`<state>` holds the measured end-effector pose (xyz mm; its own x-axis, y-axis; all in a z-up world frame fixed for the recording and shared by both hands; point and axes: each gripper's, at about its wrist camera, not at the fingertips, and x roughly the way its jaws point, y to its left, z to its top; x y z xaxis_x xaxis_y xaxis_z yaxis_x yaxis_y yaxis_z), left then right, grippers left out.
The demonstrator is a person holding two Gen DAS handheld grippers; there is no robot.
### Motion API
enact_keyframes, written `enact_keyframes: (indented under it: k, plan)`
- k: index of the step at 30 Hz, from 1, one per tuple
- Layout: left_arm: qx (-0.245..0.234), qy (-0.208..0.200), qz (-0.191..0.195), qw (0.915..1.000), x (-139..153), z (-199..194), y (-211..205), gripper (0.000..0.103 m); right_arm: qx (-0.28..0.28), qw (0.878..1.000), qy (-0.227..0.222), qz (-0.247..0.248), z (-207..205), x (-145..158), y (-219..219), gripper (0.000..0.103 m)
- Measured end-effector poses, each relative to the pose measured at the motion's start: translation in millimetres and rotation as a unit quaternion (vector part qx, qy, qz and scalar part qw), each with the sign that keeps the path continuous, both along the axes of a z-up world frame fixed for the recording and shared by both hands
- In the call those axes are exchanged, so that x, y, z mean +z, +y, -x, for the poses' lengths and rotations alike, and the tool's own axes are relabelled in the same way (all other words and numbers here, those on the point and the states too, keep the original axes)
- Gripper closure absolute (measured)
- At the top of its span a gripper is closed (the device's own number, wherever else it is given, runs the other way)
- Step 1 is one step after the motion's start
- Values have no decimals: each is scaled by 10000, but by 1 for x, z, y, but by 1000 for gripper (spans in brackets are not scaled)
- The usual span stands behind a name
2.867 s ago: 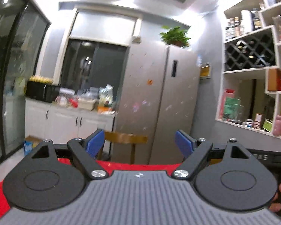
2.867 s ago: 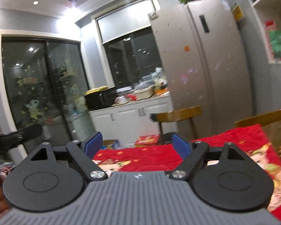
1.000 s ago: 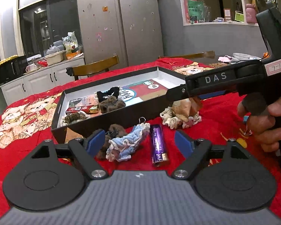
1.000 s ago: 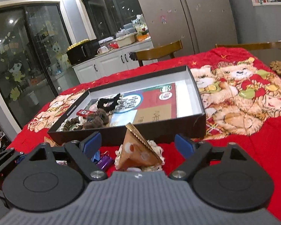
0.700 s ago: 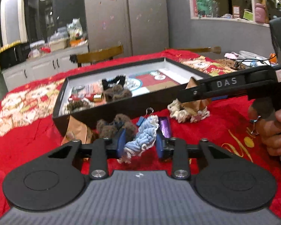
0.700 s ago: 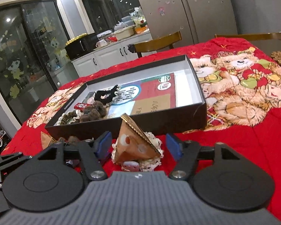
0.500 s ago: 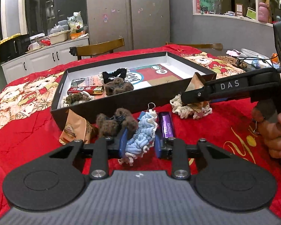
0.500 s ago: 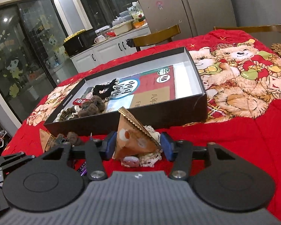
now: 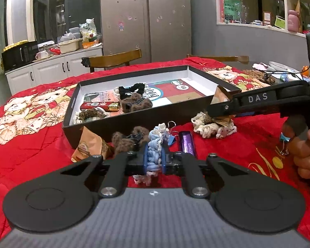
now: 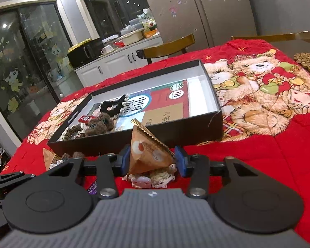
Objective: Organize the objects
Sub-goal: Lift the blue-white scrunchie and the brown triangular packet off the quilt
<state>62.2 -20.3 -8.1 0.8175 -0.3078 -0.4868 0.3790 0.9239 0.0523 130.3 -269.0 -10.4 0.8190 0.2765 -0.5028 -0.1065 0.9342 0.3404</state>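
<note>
Blue pads of the left hand-held gripper (image 9: 154, 159) were clamped on a blue-and-white crocheted scrunchie (image 9: 156, 144), which lay on the red bench cover (image 9: 31, 150) just near of the black box (image 9: 134, 119). A brown fuzzy clip (image 9: 124, 139) sat just left of it, a purple tube (image 9: 187, 143) just right. The right hand-held gripper (image 10: 152, 161) had closed on a tan triangular packet (image 10: 147, 152) that stood over a cream lace scrunchie (image 10: 155, 177), near the box's front wall. Inside the box, at its left end, lay a black scrunchie (image 10: 111, 104) and another brown clip (image 10: 99, 126).
</note>
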Motion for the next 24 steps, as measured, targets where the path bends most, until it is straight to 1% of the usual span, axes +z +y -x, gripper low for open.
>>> enact_keyframes:
  k: [3,12,17,19,21,24]
  plan:
    - [55,-31,78,9999,2,0,3,88,-51,10000,-45,35,2,2,0,55]
    - [101,-284,411,9987,17,8,14,88,-62,9995,-239,-185,8,9,-3,55]
    - [79,-424,597,9973,25,13,18,88,-41,9986,-520,-121,16,19,-3,55]
    - [130,-539,703,9960,29,16,22,88,-7,9981,-588,-174,18,23,-4,55]
    - [195,-761,830,9935,33,19,27,88,17,9977,-647,-197,20,26,-3,55]
    - [313,-851,973,9911,40,17,34,88,2,9973,-711,-167,23,29,1,55]
